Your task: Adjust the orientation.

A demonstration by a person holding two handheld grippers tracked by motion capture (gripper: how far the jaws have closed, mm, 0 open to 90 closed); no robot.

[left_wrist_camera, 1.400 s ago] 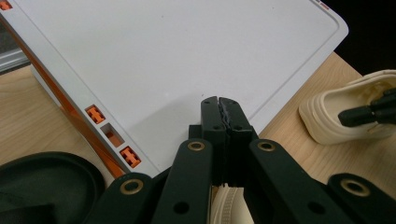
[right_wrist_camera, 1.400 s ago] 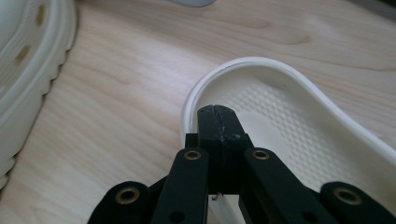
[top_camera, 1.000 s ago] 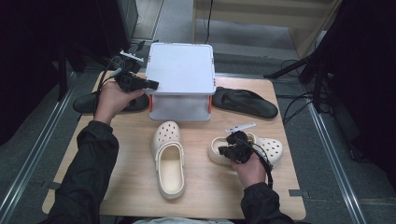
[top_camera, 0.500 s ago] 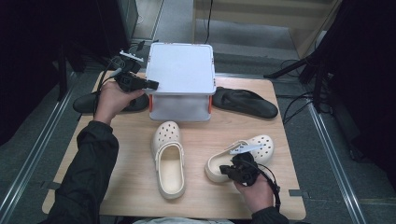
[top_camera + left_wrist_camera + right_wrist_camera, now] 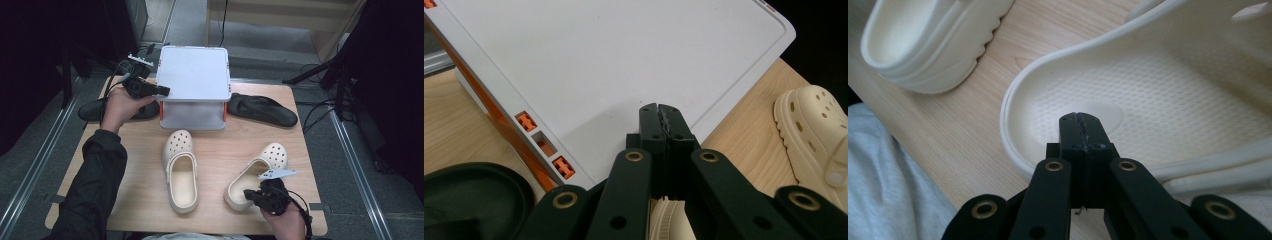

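Note:
Two cream clogs lie on the wooden table (image 5: pixel 125 200). The left clog (image 5: pixel 180 170) points away from me. The right clog (image 5: pixel 256 172) lies at a slant, toe toward the far right. My right gripper (image 5: pixel 251 196) is at its heel, jaws shut. In the right gripper view the shut tips (image 5: pixel 1081 118) sit over the heel of the clog's dimpled insole (image 5: pixel 1168 100), with nothing visibly between them. My left gripper (image 5: pixel 159 91) rests at the left edge of the white box lid (image 5: pixel 194 72), its jaws (image 5: pixel 659 108) shut and empty over the lid (image 5: pixel 614 60).
The white box with orange latches (image 5: pixel 544 145) stands at the back centre. One black sandal (image 5: pixel 107 110) lies left of it under my left hand, and another black sandal (image 5: pixel 262 110) lies to its right. The table's front edge runs close to my right hand.
The right clog has slid toward the front edge and swung its heel toward me, with my right gripper moving back at that heel. My left gripper has stayed on the lid.

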